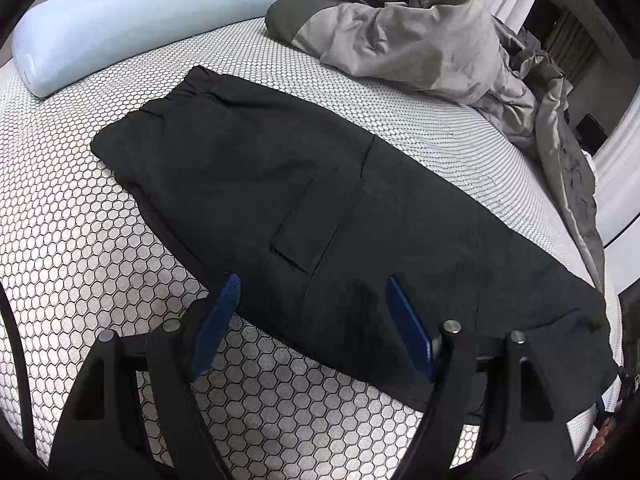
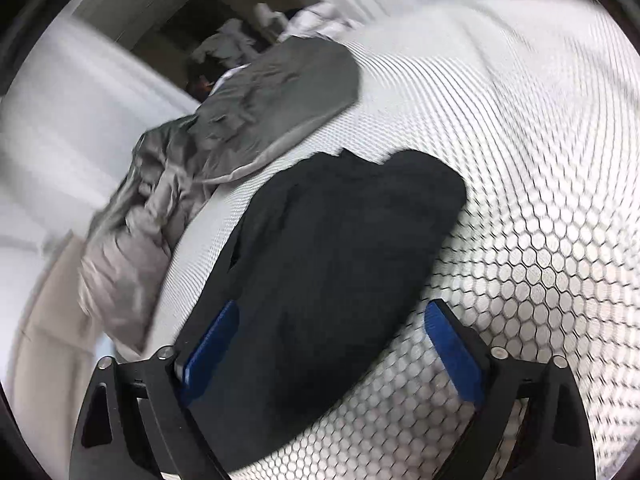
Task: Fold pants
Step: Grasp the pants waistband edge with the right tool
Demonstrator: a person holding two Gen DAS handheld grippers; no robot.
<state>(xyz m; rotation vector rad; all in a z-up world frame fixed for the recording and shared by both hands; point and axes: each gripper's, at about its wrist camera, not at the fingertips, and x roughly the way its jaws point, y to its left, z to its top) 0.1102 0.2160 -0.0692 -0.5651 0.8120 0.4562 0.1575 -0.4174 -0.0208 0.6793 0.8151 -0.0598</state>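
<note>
Blue-padded jaws of the left gripper [image 1: 312,292] and right gripper [image 2: 332,320] are held apart, empty, above the black pants [image 1: 320,200], which are laid flat on the honeycomb mattress [image 1: 100,248]. Both layers should probably be pinched at the near edge so the fold is kept square.

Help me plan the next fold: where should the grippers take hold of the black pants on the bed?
Probably at the near long edge of the pants, coming from the bed's front: they lie flat, already doubled lengthwise, and the open left gripper sits at that edge. The right gripper is also open, over them.
</note>
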